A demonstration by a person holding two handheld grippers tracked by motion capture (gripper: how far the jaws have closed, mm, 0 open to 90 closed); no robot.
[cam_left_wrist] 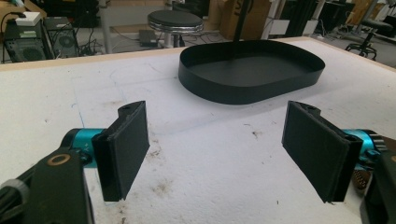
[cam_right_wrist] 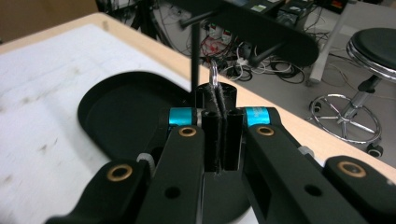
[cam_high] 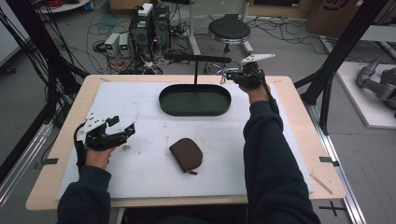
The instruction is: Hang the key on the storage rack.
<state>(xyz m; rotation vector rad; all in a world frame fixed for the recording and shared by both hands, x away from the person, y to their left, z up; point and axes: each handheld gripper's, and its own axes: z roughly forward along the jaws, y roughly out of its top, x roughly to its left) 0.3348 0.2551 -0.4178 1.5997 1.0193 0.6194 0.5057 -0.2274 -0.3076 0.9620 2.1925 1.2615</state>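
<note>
right gripper [cam_right_wrist: 218,100] raised beside the top bar of the black stand [cam_high: 196,58], fingers pressed shut on a thin metal ring [cam_right_wrist: 214,74]. best kept clamped while lining the ring up with the bar's peg, approaching slow and level, likely to hang it there. left gripper [cam_left_wrist: 215,154] low over the white desk [cam_high: 140,168], fingers spread wide, holding nothing. brown pouch [cam_high: 186,155] lying mid-desk, near the stand's oval tray [cam_high: 195,100].

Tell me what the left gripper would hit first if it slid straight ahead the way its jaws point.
Probably the near wall of the black oval tray, across bare white mat; the left gripper aims its open jaws roughly there, depth unclear.
</note>
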